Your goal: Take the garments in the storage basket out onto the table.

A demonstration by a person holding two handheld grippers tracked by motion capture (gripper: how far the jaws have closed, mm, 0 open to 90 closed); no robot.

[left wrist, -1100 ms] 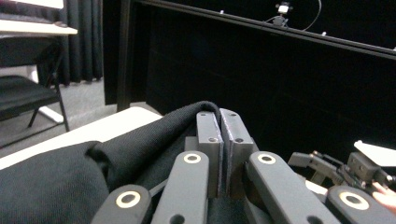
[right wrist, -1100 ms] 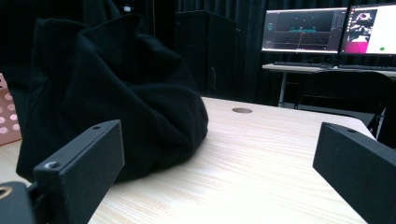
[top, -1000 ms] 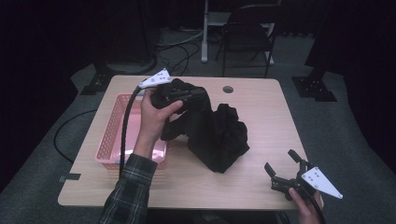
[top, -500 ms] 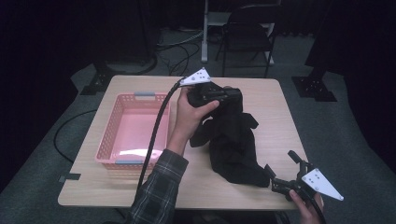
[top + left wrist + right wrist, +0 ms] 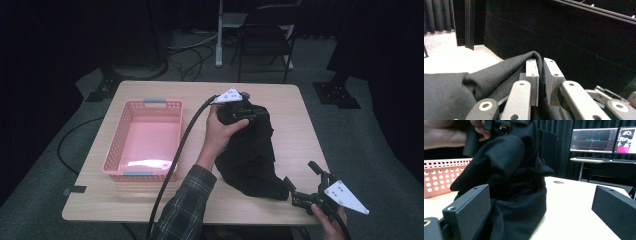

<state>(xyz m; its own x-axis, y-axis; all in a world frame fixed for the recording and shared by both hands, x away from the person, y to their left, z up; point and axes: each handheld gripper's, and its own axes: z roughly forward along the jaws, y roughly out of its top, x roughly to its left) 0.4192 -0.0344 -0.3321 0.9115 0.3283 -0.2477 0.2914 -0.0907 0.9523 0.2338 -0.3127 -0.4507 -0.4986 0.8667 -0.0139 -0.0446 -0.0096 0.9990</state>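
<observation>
Dim room, lit tabletop, soft blur, dark surroundings.

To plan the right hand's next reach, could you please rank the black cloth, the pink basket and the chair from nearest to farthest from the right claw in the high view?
1. Black cloth: beside the right claw, mid-table.
2. Pink basket: table's left side.
3. Chair: beyond the far edge.

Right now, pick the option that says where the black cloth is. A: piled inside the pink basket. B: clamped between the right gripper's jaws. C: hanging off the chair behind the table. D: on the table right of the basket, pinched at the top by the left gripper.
D: the black cloth sits on the table right of the pink basket, with a fold between the left gripper jaws.
</observation>
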